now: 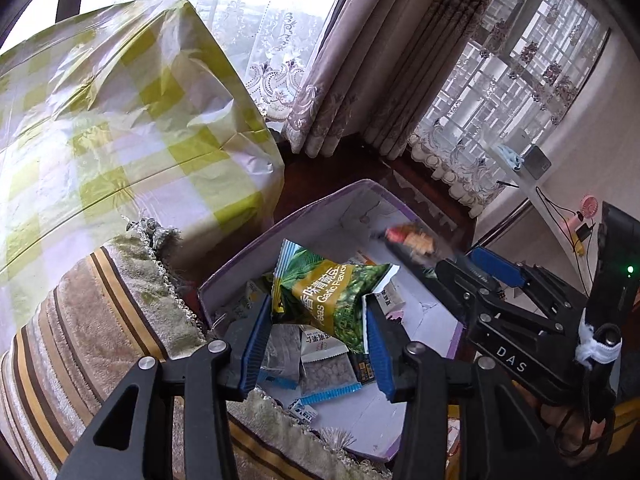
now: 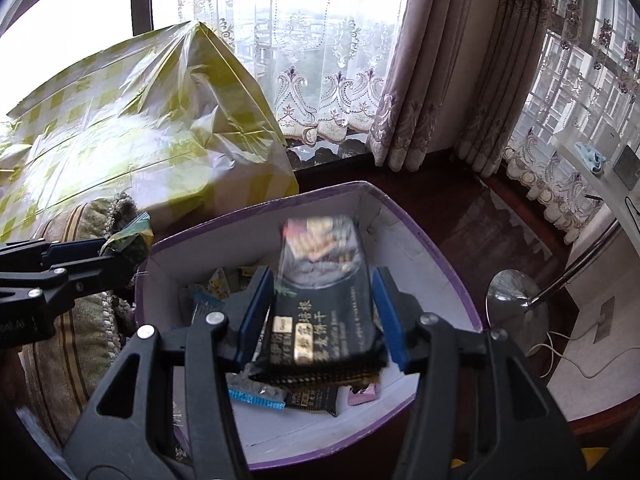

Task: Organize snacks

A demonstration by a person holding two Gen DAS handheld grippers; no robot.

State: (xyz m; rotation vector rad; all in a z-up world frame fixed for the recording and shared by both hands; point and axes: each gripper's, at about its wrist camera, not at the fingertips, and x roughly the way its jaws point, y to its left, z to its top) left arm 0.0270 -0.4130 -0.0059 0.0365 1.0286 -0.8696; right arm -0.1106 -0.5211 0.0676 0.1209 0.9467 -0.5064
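My left gripper (image 1: 316, 304) is shut on a green garlic-pea packet (image 1: 332, 296), its blue pads against both sides, above the near-left part of a purple-rimmed white box (image 1: 320, 204). In the right wrist view that packet (image 2: 128, 240) shows at the left gripper's tip (image 2: 116, 252), by the box's left wall. My right gripper (image 2: 322, 280) is shut on a black packet with gold lettering (image 2: 324, 320), held over the middle of the box (image 2: 420, 224); its far end is blurred. Several small snack packets (image 1: 328, 372) lie on the box floor.
A bulky shape under a yellow-and-white checked cover (image 1: 120, 120) stands left of the box. A striped plush cushion (image 1: 80, 340) lies at the near left. Curtains hang behind; a chrome lamp base (image 2: 516, 304) sits on the dark floor (image 2: 480, 216) at right.
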